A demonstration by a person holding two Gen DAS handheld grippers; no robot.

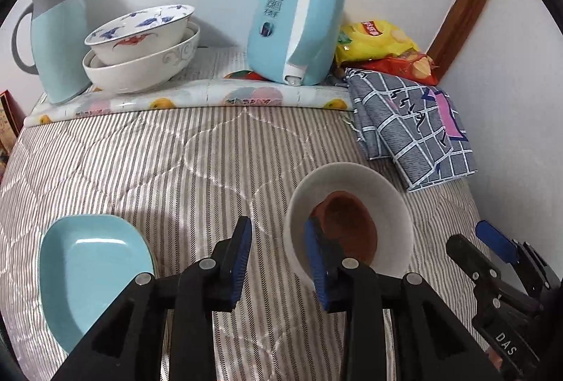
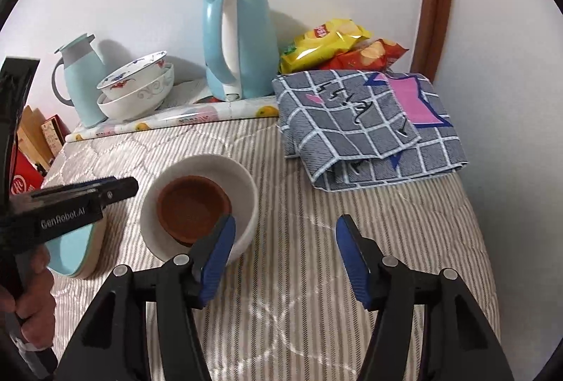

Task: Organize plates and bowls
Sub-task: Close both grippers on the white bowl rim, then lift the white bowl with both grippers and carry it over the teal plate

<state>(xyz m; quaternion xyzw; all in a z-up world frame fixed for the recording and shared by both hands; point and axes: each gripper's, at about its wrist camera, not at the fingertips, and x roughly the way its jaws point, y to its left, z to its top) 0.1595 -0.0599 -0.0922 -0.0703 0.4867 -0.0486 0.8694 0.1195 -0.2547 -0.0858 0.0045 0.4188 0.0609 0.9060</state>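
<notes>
Both claws are spread and hold nothing. The left claw hovers by the white bowl on the striped bed, a brown dish inside; right claw beside it.

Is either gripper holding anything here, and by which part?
Nothing is held. The left gripper and the right gripper are both open beside the white bowl, with the brown dish inside it.

The left black plastic tongs carry ribbed blue pads on their fingers and round silver rivets at the pivots of angular, cut-out arms. The right black plastic tongs match, with white "DAS" lettering on one side. The left body reads "GenRobot.AI", gripped by a bare-skinned hand.
</notes>
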